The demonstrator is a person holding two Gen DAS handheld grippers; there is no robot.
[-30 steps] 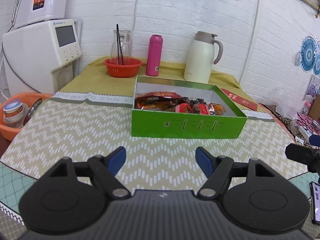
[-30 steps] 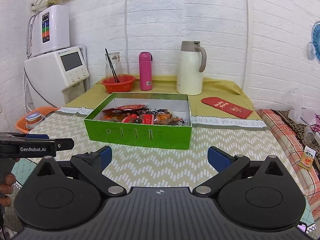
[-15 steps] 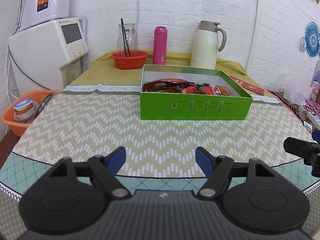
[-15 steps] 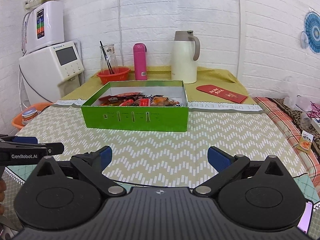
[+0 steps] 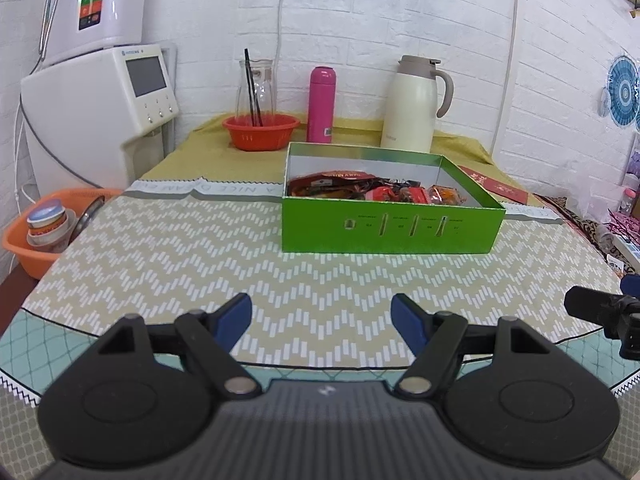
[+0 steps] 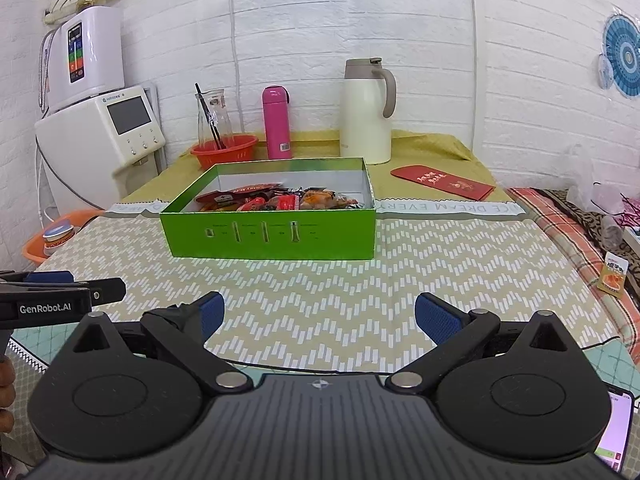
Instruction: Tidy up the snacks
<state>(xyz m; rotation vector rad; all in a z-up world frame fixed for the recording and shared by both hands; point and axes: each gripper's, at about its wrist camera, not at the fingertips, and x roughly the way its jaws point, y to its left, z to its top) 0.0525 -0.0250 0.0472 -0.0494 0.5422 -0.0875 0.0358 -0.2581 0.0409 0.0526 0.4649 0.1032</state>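
Observation:
A green box (image 5: 390,228) stands on the zigzag tablecloth and holds several red and orange snack packets (image 5: 372,190). It also shows in the right wrist view (image 6: 272,234), with the packets (image 6: 276,199) inside. My left gripper (image 5: 322,316) is open and empty, well in front of the box. My right gripper (image 6: 318,316) is open and empty, also well short of the box. The left gripper shows at the left edge of the right wrist view (image 6: 60,294).
At the back stand a red bowl (image 5: 261,132) with a glass jar, a pink bottle (image 5: 321,105) and a cream jug (image 5: 414,105). A red envelope (image 6: 442,181) lies back right. An orange basin (image 5: 44,236) sits left. A small packet (image 6: 612,277) lies off the table's right.
Both grippers have drawn back from the green box over the second, then eased slightly toward it. Both stay open and empty.

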